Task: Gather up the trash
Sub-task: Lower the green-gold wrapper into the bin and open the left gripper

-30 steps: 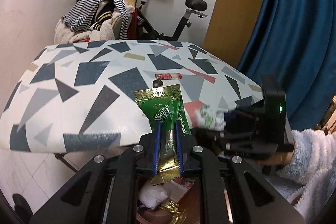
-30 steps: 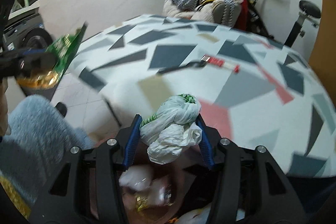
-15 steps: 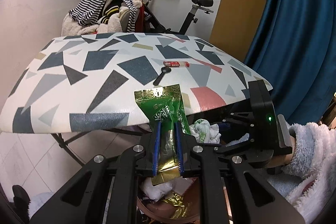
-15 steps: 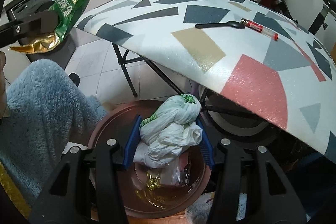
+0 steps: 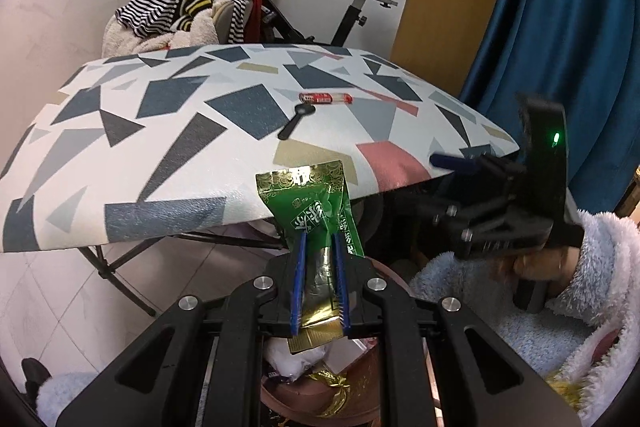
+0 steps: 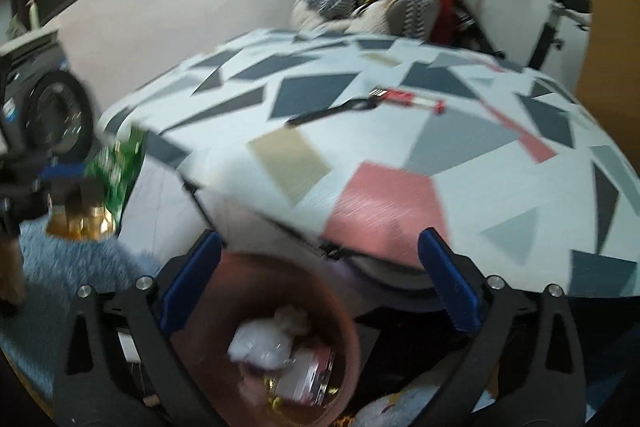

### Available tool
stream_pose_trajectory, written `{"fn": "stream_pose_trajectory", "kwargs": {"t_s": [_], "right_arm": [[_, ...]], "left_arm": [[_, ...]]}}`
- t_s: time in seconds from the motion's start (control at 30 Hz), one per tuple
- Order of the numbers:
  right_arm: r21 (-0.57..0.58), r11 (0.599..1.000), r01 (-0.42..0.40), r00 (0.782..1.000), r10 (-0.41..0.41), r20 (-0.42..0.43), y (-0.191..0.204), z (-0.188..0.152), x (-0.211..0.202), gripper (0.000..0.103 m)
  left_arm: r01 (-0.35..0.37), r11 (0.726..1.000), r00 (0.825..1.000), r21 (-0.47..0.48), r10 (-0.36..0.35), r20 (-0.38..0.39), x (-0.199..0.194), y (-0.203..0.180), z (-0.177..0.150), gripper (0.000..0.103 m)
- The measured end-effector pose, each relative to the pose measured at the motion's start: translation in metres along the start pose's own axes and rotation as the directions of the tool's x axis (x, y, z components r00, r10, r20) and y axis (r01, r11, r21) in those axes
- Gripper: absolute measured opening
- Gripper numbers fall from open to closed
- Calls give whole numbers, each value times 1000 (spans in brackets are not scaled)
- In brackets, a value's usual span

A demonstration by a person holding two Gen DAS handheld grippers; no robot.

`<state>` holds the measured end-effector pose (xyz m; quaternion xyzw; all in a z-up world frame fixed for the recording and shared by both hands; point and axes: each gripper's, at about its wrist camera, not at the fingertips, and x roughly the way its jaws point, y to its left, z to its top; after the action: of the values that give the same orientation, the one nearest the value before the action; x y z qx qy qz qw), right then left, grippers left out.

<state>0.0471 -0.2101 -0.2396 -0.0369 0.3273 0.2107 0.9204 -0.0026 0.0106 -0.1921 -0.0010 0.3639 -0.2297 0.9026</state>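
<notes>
**Right drops its wad, left holds wrapper over the bin**

Right gripper (image 6: 320, 279) has just been opening; its jaws stand wide with nothing between them. A white crumpled wad (image 6: 268, 339) lies in the brown bin (image 6: 344, 311) right under it, on top of other scraps. The right view is motion-blurred, so I can't tell what the wad is made of; probably a plastic bag or tissue.

Left gripper (image 5: 320, 247) is clenched on a green wrapper (image 5: 312, 203). The pads pinch it at about mid-length: the green and gold printed end sticks up past the fingertips and the gold foil tail hangs out behind the jaws. It hovers above the bin (image 5: 376, 387), just off the near edge of the table (image 5: 160, 147). In the right view the wrapper (image 6: 116, 167) shows to the left, well apart from the right gripper.

Handling, as a guess: the wrapper is thin foil film, very light, floppy and slick. It looks empty and flattened. A pinch across the flat face, as now, suits it; an edge grip would likely slip or tear. On release it may flutter sideways, so let go low over the bin mouth.

Still on the table: a black spoon (image 5: 296, 119) and a red tube (image 5: 326, 98), touching or nearly so, well back from the edge. The tube looks small, stiff and liable to roll; grip it across its width.

A fluffy pale-blue sleeve (image 5: 600, 267) covers the arm behind the right gripper.
</notes>
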Motion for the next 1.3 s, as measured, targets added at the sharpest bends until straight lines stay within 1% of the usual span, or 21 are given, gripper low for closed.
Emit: {"fn": "stream_pose_trajectory", "kwargs": {"t_s": [0.1, 0.2, 0.27, 0.5, 0.67, 0.7, 0.73, 0.77, 0.87, 0.9, 0.93, 0.97, 1.03, 1.1, 1.3], "right_arm": [[11, 1000, 25, 1000, -25, 3, -5, 3, 1, 97], [7, 998, 66, 998, -66, 14, -7, 5, 4, 97], [12, 996, 84, 996, -85, 18, -12, 9, 5, 97], [42, 996, 84, 996, -86, 36, -21, 5, -1, 97], [47, 995, 84, 996, -86, 36, -23, 4, -2, 97], [49, 995, 85, 996, -87, 37, -22, 5, -2, 97], [51, 995, 85, 995, -87, 38, -22, 5, -3, 97], [55, 995, 85, 995, -87, 42, -22, 5, -3, 97], [63, 994, 86, 995, -89, 51, -22, 5, -4, 97], [65, 994, 88, 994, -92, 53, -22, 5, -4, 97], [68, 994, 89, 994, -92, 56, -22, 5, -4, 97], [69, 994, 89, 994, -93, 57, -22, 5, -3, 97], [70, 994, 90, 994, -94, 58, -22, 5, -3, 97], [68, 994, 87, 994, -91, 57, -22, 5, -3, 97], [60, 994, 87, 994, -90, 58, -20, 5, -1, 97]], "left_arm": [[7, 1000, 1000, 15, -7, -28, 13, 1, -8, 14], [-5, 1000, 996, 17, 6, -92, 29, 3, -17, 14], [-14, 1000, 993, 17, 16, -115, 34, 4, -21, 14], [0, 1000, 992, 7, 1, -125, 40, 1, -21, 14], [3, 1000, 991, 27, 0, -134, 44, -4, -21, 15], [3, 1000, 991, 28, 1, -133, 44, -5, -21, 17], [3, 1000, 991, 29, 1, -131, 44, -5, -21, 23], [-3, 1000, 992, 29, 6, -128, 44, -5, -21, 39], [-14, 1000, 996, 7, 15, -85, 39, -2, -20, 66], [-18, 1000, 997, 1, 18, -76, 38, -1, -20, 73], [-15, 1000, 998, -12, 14, -61, 36, 1, -19, 83], [-12, 1000, 998, -20, 11, -54, 35, 2, -19, 88], [-30, 999, 998, -29, 29, -47, 33, 4, -17, 97], [-51, 998, 998, -35, 50, -46, 32, 5, -17, 97], [-85, 994, 996, -64, 83, -31, 29, 12, -16, 97]]}}
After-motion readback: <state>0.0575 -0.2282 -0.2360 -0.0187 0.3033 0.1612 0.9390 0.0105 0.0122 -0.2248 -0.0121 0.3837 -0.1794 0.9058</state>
